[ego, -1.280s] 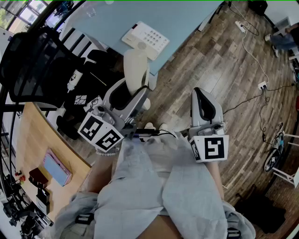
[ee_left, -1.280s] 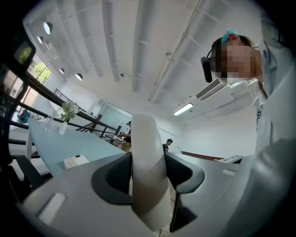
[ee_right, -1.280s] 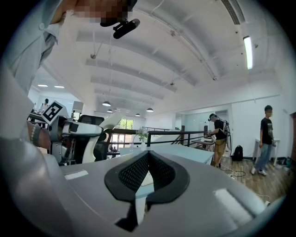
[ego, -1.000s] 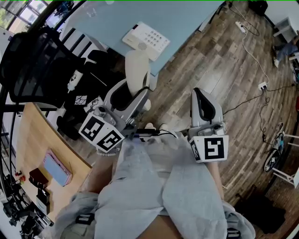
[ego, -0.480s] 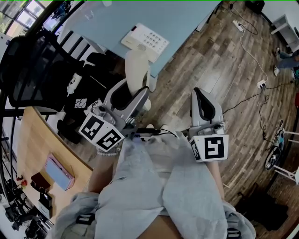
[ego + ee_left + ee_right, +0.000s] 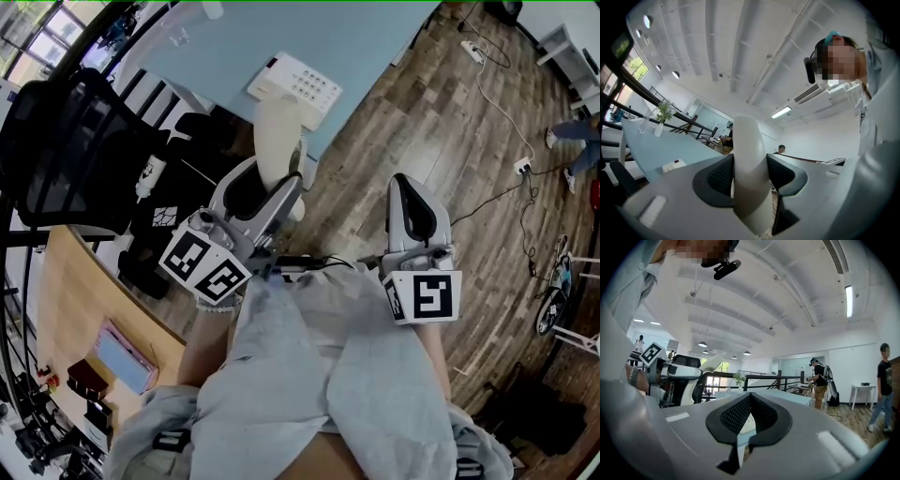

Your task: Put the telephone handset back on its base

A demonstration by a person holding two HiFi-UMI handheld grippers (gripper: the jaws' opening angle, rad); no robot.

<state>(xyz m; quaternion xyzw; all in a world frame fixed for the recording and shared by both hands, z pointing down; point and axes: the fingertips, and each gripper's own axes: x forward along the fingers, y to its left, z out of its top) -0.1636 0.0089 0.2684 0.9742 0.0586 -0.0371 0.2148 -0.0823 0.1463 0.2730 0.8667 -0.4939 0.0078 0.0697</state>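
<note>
Handset (image 6: 278, 141) barely shifted, clamped in left tongs (image 6: 274, 174).

Grey left claw (image 6: 270, 176), right claw (image 6: 408, 187), black-and-white marker cubes (image 6: 206, 267), pale sleeves (image 6: 281, 375)

Wood-plank floor (image 6: 441, 141), pale blue table (image 6: 375, 37), black mesh chair (image 6: 66, 141), white ribbed ceiling (image 6: 764, 296), strip light (image 6: 848, 301)
</note>
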